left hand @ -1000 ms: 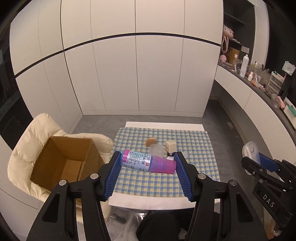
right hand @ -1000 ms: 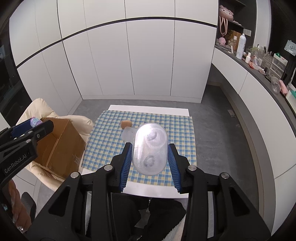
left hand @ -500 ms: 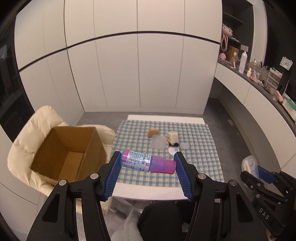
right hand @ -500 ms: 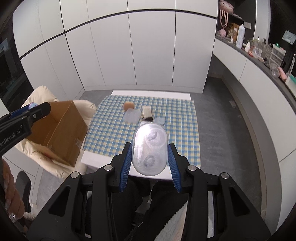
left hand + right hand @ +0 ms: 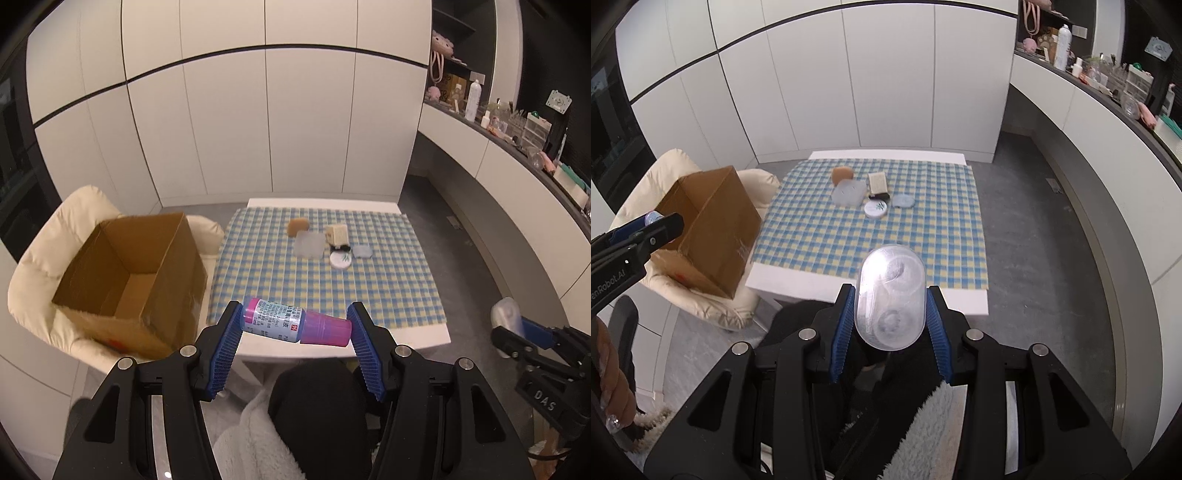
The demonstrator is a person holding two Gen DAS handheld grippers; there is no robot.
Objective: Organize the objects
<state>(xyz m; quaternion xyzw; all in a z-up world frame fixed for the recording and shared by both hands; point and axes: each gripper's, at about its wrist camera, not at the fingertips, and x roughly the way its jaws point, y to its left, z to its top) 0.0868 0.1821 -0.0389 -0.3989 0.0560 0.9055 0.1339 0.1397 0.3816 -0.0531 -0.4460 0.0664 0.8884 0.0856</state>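
My left gripper is shut on a small bottle with a pink cap, held sideways end to end between the blue pads, in front of the table's near edge. My right gripper is shut on a clear oval plastic case. An open cardboard box rests on a cream armchair left of the table. On the checked tablecloth lie a brown sponge, a clear square container, a beige block, a white round tin and a small bluish lid.
White cabinet walls stand behind the table. A curved counter crowded with bottles and organisers runs along the right. A person's dark trousers and fluffy white sleeve sit below the grippers. Grey floor lies right of the table.
Both grippers drew back from the table and sank, each keeping its object; the table and box now sit farther away in both views.
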